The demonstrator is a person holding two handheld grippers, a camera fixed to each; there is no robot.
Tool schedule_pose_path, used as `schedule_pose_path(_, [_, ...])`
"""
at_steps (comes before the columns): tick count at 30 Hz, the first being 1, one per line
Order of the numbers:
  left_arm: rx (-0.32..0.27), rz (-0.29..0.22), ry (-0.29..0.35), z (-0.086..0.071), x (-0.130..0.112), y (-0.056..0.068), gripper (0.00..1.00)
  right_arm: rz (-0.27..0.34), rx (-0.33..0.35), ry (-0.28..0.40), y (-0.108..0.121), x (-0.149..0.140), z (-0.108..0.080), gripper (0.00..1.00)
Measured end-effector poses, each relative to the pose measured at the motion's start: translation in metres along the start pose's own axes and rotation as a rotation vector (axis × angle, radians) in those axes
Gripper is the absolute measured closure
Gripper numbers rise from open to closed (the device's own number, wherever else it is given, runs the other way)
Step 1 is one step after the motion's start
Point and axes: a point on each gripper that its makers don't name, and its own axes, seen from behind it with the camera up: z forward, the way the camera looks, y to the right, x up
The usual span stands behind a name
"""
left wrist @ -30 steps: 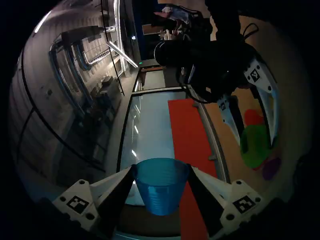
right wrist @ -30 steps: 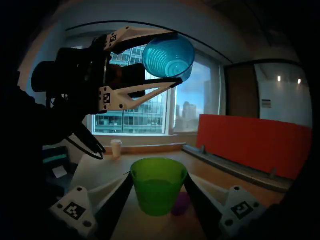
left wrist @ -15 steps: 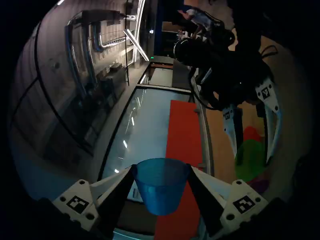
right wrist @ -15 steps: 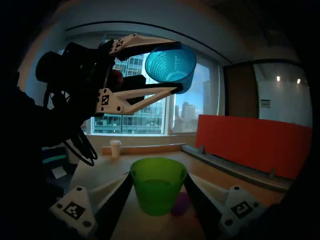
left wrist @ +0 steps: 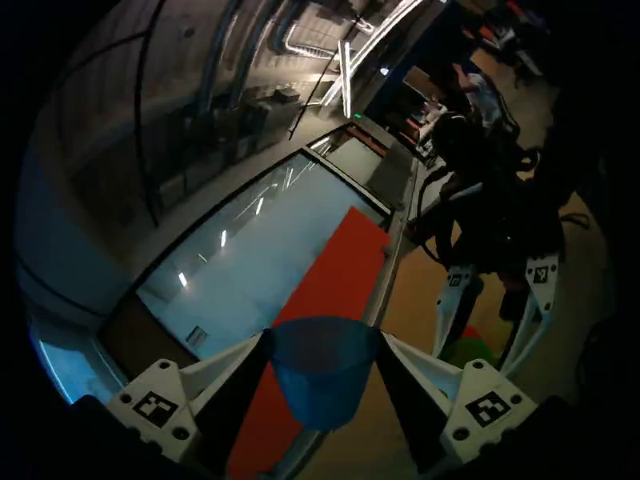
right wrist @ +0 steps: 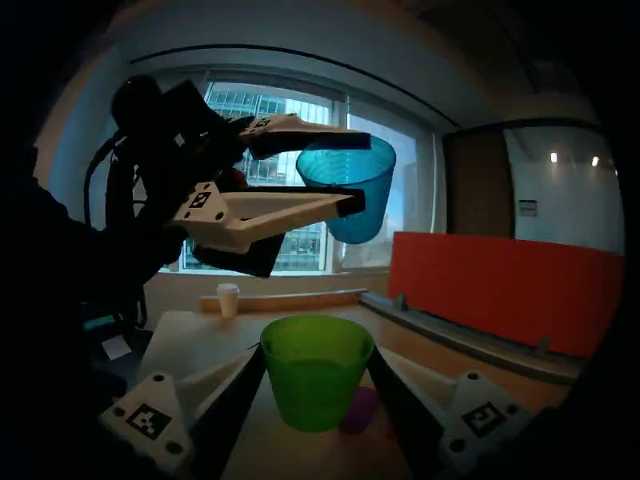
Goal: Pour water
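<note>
Two likely light, squashable cups are being clenched high on their walls: translucent blue plastic cup (right wrist: 349, 214) in left gripper (right wrist: 364, 170), upper centre; green plastic cup (right wrist: 316, 388) in right gripper (right wrist: 318, 356), lower centre.

The left claw (left wrist: 322, 346) and the right claw (right wrist: 316, 356) each have two long white fingers (left wrist: 216, 372) with black inner faces and a square black-and-white marker (left wrist: 156, 406) near each base. At the upper left of the right gripper view, black cables (right wrist: 112, 188) loop beside the left claw's black housing (right wrist: 172, 128).
</note>
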Motion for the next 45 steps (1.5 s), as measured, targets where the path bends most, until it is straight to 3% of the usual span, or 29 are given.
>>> schedule_pose_path(12, [-0.012,-0.417,0.002,0.003,-0.009,-0.012,0.11,0.001,-0.008,0.012,0.002,0.007,-0.003,0.1])
schedule_pose_path(21, [-0.033,-0.642,0.029,0.004,-0.012,-0.019,0.11,0.001,-0.017,0.011,0.004,0.006,-0.005,0.1])
schedule_pose_path(27, [-0.032,-0.712,0.028,0.002,-0.022,-0.023,0.11,0.003,-0.021,0.011,0.005,0.009,-0.007,0.1])
schedule_pose_path(45, [0.002,-0.759,-0.016,-0.017,-0.058,-0.021,0.11,-0.002,-0.053,-0.007,0.014,0.009,-0.019,0.1])
